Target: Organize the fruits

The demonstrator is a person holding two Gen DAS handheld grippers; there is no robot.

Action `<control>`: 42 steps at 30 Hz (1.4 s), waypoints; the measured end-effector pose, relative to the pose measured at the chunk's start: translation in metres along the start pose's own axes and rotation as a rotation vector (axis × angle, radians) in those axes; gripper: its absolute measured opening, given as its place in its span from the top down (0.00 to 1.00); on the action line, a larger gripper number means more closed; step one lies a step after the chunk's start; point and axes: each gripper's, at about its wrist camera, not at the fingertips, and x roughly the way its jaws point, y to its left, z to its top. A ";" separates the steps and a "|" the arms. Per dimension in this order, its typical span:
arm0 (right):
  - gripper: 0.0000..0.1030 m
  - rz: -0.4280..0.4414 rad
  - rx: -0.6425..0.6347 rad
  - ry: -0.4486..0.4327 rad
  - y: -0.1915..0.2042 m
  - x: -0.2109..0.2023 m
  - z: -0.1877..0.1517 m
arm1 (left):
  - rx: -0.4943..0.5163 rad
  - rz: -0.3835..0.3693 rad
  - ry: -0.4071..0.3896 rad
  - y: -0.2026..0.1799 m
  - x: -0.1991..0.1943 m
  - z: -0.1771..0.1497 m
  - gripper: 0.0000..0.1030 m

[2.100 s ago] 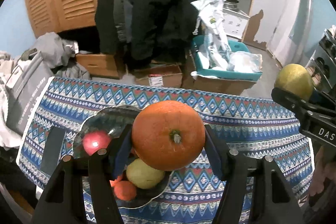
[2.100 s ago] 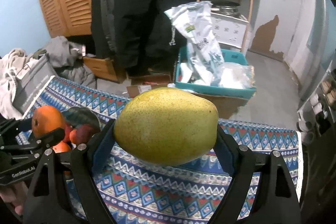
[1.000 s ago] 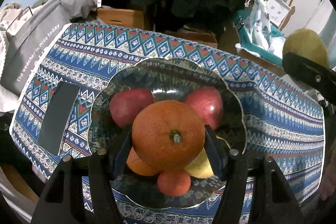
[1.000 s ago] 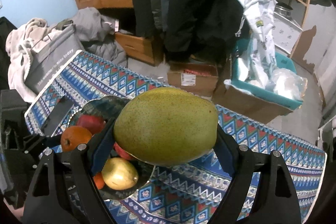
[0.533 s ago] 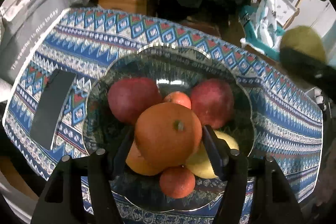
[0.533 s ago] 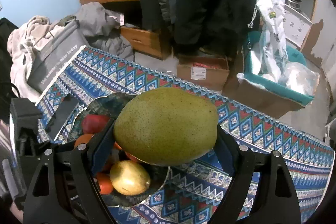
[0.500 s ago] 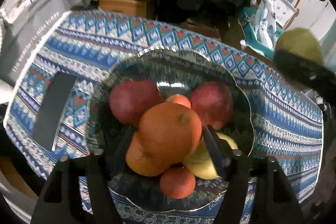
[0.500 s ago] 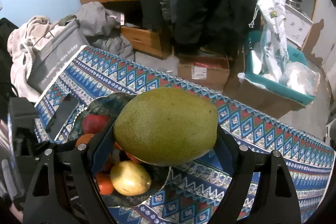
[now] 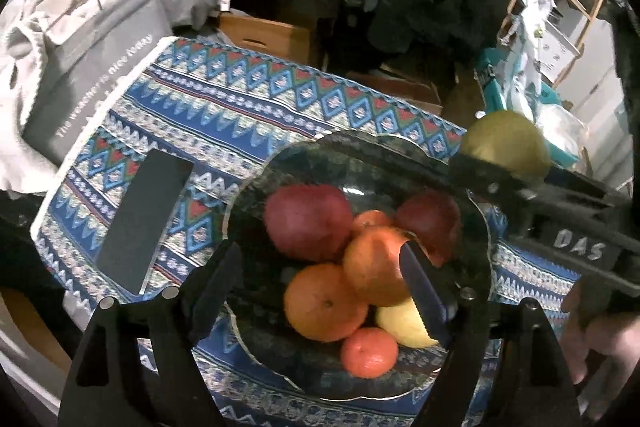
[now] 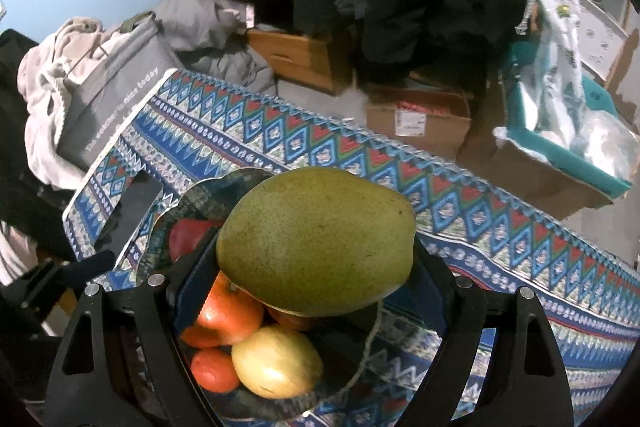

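A dark glass bowl [image 9: 360,155] on the patterned tablecloth holds two red apples [image 9: 308,223], several oranges [image 9: 376,267], a small mandarin [image 9: 370,351] and a yellow lemon [image 9: 400,323]. My left gripper [image 9: 320,287] is open and empty just above the bowl's near side. My right gripper [image 10: 316,283] is shut on a large green mango [image 10: 316,239] and holds it above the bowl [image 10: 372,331]. The mango also shows in the left wrist view [image 9: 504,143] at the bowl's far right rim.
A black phone [image 9: 144,219] lies flat on the cloth left of the bowl. A grey tote bag [image 9: 92,79] and clothes sit past the table's left end. Cardboard boxes [image 10: 420,115] and a teal bin [image 10: 580,155] stand on the floor behind.
My left gripper let go of the orange, which now rests among the fruit in the bowl, and the jaws have spread wide. My right gripper has carried the mango closer over the bowl.
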 end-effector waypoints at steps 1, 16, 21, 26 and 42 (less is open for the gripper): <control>0.17 0.005 -0.003 0.006 0.002 0.004 0.000 | -0.001 0.011 -0.006 0.003 -0.001 0.001 0.19; 0.16 0.080 0.008 0.055 0.020 0.033 0.007 | -0.033 0.079 -0.032 0.028 -0.007 0.002 0.19; 0.16 0.079 0.003 0.030 0.021 0.020 0.012 | -0.027 0.082 -0.037 0.027 -0.010 0.002 0.19; 0.16 0.061 0.017 0.015 0.014 0.006 0.011 | -0.030 0.072 -0.051 0.025 -0.018 0.003 0.19; 0.15 -0.129 -0.013 -0.131 0.000 -0.084 0.004 | 0.009 0.044 -0.176 0.008 -0.075 0.011 0.19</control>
